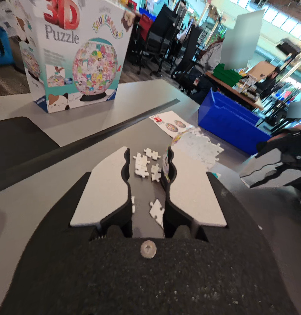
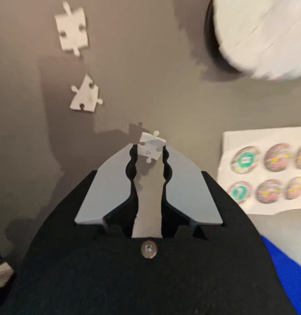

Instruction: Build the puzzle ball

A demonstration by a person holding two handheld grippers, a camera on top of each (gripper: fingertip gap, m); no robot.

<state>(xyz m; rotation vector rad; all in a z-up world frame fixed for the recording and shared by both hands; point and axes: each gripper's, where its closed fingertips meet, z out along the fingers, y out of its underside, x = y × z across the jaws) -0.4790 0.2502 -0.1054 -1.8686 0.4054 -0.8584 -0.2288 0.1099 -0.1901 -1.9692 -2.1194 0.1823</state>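
Right gripper [image 2: 148, 148] pinching puzzle piece [image 2: 150, 148] at fingertips, centre frame; left gripper [image 1: 148, 153] parted, empty. Risk: shallow corner grip, piece may twist or drop.

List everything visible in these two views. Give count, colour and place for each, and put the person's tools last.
puzzle box: one, white and teal, upright at the far left of the table.
partly built puzzle ball: one, white inside and colourful outside, right of the loose pieces.
loose puzzle pieces: several, white side up, on the dark surface.
held puzzle piece: one, white, raised above the table.
instruction sheet: one, white with colourful pictures, beyond the ball.
blue bin: one, far right.
left gripper: one, black and grey, open.
right gripper: one, black and grey, pinching the held piece.
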